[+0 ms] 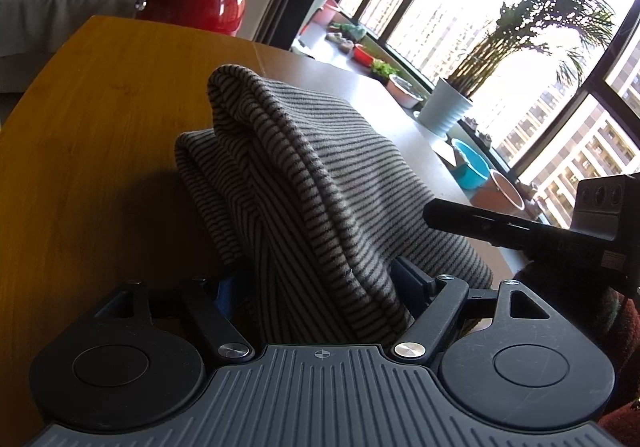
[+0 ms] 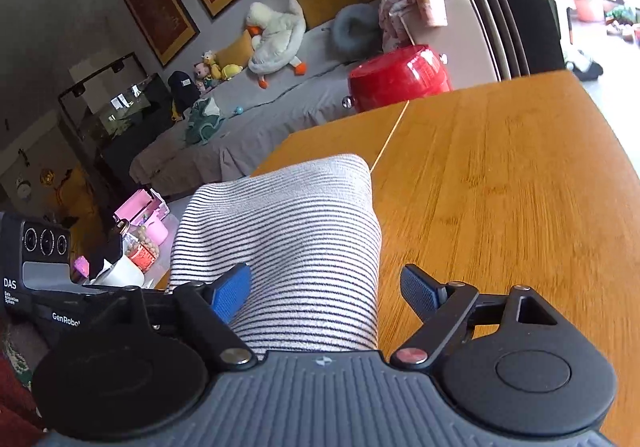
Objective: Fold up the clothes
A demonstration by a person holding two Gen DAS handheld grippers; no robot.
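Nearest in the left wrist view, the left gripper [image 1: 320, 283] stands with its jaws wide, and a thick fold of the striped garment [image 1: 304, 183] bulges up between them; whether the pads press on the cloth I cannot tell. In the right wrist view the right gripper [image 2: 326, 293] is released: its left finger [image 2: 232, 297] lies against the garment, while the other finger is apart from it, over bare wood. The garment lies folded on the wooden table [image 2: 500, 187]. Behind the table stands a red stool [image 2: 400, 77], then a grey sofa [image 2: 280, 95] with a plush goose [image 2: 276, 39].
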